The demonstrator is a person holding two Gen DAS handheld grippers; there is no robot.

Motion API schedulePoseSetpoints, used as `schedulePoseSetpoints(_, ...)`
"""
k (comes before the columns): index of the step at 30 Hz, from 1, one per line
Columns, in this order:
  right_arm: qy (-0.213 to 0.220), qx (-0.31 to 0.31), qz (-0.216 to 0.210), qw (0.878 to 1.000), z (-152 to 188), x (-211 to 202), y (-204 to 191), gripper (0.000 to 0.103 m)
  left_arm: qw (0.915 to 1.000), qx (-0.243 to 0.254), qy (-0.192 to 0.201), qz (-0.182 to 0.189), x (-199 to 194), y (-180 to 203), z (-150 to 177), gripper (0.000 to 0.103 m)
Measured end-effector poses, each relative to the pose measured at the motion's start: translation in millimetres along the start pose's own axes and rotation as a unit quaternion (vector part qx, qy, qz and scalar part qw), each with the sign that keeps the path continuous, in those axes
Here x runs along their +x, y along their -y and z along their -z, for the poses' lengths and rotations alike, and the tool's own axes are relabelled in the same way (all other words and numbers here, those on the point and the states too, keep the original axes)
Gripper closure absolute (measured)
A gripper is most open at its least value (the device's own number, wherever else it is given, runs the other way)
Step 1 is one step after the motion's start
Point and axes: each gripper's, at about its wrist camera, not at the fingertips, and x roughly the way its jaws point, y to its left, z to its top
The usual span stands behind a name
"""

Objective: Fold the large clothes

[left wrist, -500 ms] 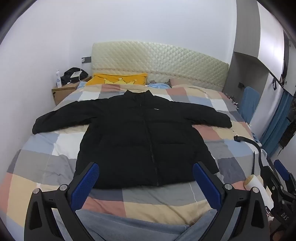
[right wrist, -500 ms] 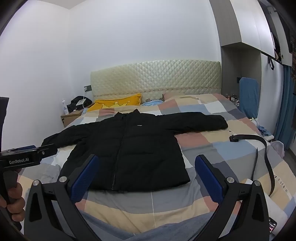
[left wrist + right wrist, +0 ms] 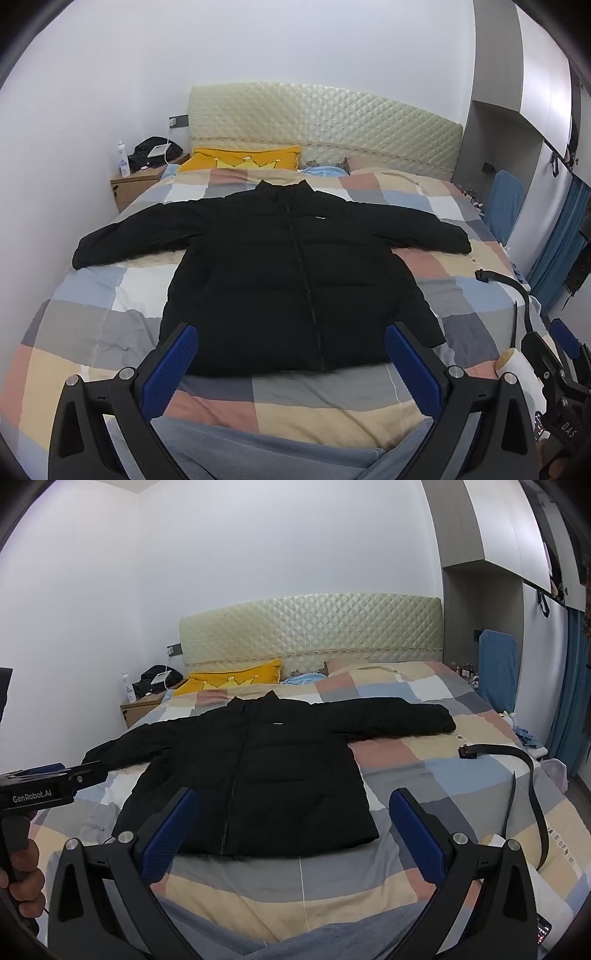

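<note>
- Black puffer jacket (image 3: 291,280), quilted in soft horizontal channels, zipped to a stand-up collar, spread front-up in the middle of the bed (image 3: 74,332) with both sleeves stretched sideways.
- Checked duvet under it, matte cotton squares of peach, grey, cream and pale blue, lightly creased.
- Left gripper (image 3: 291,369): jaws spread wide, holding nothing, hovering short of the jacket hem; blue ribbed pads (image 3: 173,365) on glossy black arms.
- Right gripper (image 3: 293,834): likewise wide apart and empty, near the hem.
- Diamond-tufted cream headboard (image 3: 325,125), shiny like leatherette.
- Yellow pillow (image 3: 243,162) with a crown motif, lower half hidden by the duvet.
- Small white chest label on the jacket, too small to read.
- Black belt (image 3: 524,771), smooth strap curving off the bed's right edge, shown whole only from the right wrist; cut short in the left view.
- Wooden nightstand (image 3: 136,184) with a white bottle and dark bundle, indistinct.
- Right view alone: bare hand (image 3: 22,878) gripping the left tool's handle, partly cut off at the frame edge.
</note>
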Motion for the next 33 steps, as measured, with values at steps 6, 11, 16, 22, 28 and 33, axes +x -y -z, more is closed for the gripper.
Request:
schedulePoseSetpoints(6,-0.010,-0.006,0.000,1.000,2.0,15.9,8.0,0.000,1.0000,-0.003,-0.003,-0.002,-2.1,-3.2,-1.4,0.001)
schedulePoseSetpoints(11,-0.014,-0.005,0.002,1.000,1.4,16.9,8.4,0.000,0.9999,-0.009,-0.005,-0.007,-2.7,-6.3,-0.7,0.001)
schedulePoseSetpoints(16,-0.019,-0.008,0.001,1.000,1.7,16.7,8.4,0.000,0.9997,-0.013,-0.003,-0.020,-5.7,-8.4,0.6,0.001)
schedulePoseSetpoints(22,-0.033,-0.018,-0.003,0.999,1.4,24.4,4.9,0.000,0.9992,-0.018,-0.007,-0.036,-2.7,-9.7,2.9,0.001)
schedulePoseSetpoints(28,-0.040,-0.020,-0.003,0.999,1.8,30.1,3.5,0.000,0.9991,-0.011,-0.012,-0.040,-0.9,-3.8,6.9,0.001)
schedulePoseSetpoints(33,-0.046,-0.022,-0.002,0.999,3.2,32.2,1.8,0.000,0.9991,-0.012,-0.016,-0.037,3.5,-3.1,9.0,0.001)
